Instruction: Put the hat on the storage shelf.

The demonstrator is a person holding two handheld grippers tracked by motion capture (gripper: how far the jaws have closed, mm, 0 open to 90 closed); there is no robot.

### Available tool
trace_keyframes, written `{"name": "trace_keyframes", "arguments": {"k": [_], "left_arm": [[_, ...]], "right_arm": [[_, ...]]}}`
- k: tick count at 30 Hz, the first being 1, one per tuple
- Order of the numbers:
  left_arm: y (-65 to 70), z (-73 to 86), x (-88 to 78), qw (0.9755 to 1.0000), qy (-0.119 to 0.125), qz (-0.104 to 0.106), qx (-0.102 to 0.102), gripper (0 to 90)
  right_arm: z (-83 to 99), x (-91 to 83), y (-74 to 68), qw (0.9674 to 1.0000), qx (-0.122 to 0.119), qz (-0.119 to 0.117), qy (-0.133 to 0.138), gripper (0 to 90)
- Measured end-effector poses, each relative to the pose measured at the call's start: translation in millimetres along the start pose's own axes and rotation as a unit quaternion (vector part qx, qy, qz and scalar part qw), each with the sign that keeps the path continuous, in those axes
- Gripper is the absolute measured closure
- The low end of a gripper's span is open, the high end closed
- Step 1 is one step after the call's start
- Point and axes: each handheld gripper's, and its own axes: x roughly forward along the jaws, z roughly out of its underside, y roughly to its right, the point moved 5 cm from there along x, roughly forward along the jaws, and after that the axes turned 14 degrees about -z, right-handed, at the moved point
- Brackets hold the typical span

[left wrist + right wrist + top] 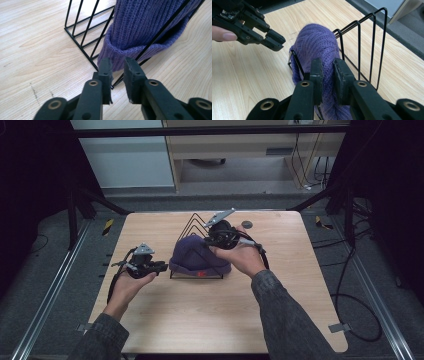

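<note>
A purple knit hat (197,257) is draped over a black wire rack (192,222) at the middle of the wooden table (210,320). My right gripper (209,239) sits against the hat's upper right side. In the right gripper view its jaws (328,62) stand narrowly apart with the hat's (317,42) fabric filling the gap. My left gripper (164,267) is low at the hat's left. In its own view the left gripper (117,67) is slightly open, just short of the hat's brim (125,53), with nothing between the jaws. The rack's wires (80,27) run alongside.
A small dark disc (247,224) lies on the table behind the right hand. Metal rails (60,280) and cables (350,295) flank the table on the floor. Bare tabletop stretches in front of the rack towards the person.
</note>
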Motion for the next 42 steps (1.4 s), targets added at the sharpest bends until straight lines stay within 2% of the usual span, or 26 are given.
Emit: {"name": "trace_keyframes", "arguments": {"k": [9, 18, 21, 28, 33, 36, 39, 42], "left_arm": [[1.5, 0.8, 1.5, 1.0000, -0.002, 0.006, -0.003, 86.4], [-1.6, 1.9, 0.0, 1.0000, -0.001, -0.001, -0.006, 85.3], [-2.4, 4.2, -1.3, 0.9998, 0.003, -0.011, -0.015, 81.5], [-1.6, 14.4, -0.7, 0.9986, 0.012, -0.046, -0.022, 65.6], [-3.0, 24.0, 0.9, 0.9980, 0.014, -0.049, -0.038, 62.0], [-6.5, 31.9, 1.9, 0.9964, 0.013, -0.062, -0.056, 57.9], [-7.2, 35.9, 3.3, 0.9962, 0.009, -0.069, -0.053, 54.3], [-8.1, 43.0, 7.1, 0.9959, -0.012, -0.083, -0.036, 49.7]], "right_arm": [[0.3, 2.4, -0.6, 1.0000, 0.002, -0.002, 0.000, 77.6], [-0.7, 6.8, -2.3, 1.0000, 0.001, -0.005, -0.005, 77.1], [-1.8, 7.3, -3.3, 1.0000, -0.002, -0.005, -0.005, 76.0], [-3.0, 6.7, -4.6, 1.0000, -0.001, -0.003, 0.000, 72.0], [-3.9, 4.6, -6.2, 1.0000, -0.003, -0.003, 0.002, 71.2], [-4.5, 2.3, -7.1, 1.0000, -0.003, -0.004, 0.003, 71.1], [-4.0, 1.9, -7.3, 1.0000, -0.002, -0.003, 0.004, 71.1], [-2.6, 0.4, -8.3, 1.0000, -0.001, -0.002, 0.006, 71.1]]}}
